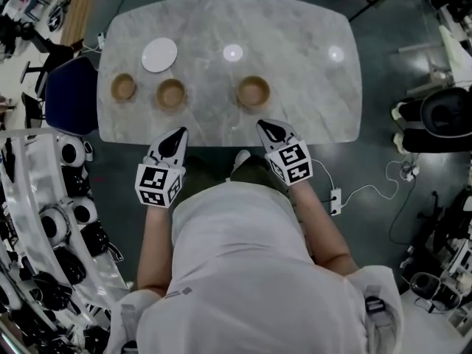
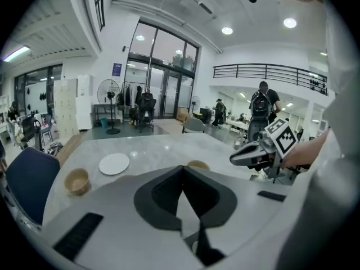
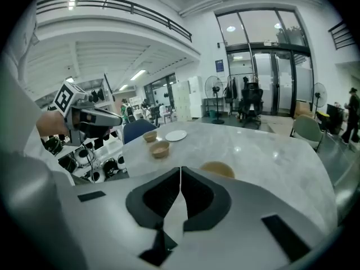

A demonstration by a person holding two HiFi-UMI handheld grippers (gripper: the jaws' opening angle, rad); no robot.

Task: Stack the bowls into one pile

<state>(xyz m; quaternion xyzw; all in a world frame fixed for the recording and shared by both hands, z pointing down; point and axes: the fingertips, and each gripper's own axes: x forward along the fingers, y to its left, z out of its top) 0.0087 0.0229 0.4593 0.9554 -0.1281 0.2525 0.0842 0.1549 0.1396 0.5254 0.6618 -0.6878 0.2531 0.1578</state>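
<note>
While left gripper [image 1: 177, 136] and right gripper [image 1: 268, 130] are closed and empty, nothing's stacked: left bowl [image 1: 123, 87], middle bowl [image 1: 171, 93] and right bowl [image 1: 253, 91] sit apart beyond the fingertips [image 1: 181, 132].

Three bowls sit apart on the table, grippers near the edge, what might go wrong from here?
First, the left gripper and right gripper are both shut and empty; arriving with closed fingers would likely shove a bowl across the smooth table. Second, the white plate lies just behind the left bowl and middle bowl, so lifting either may knock it.
</note>
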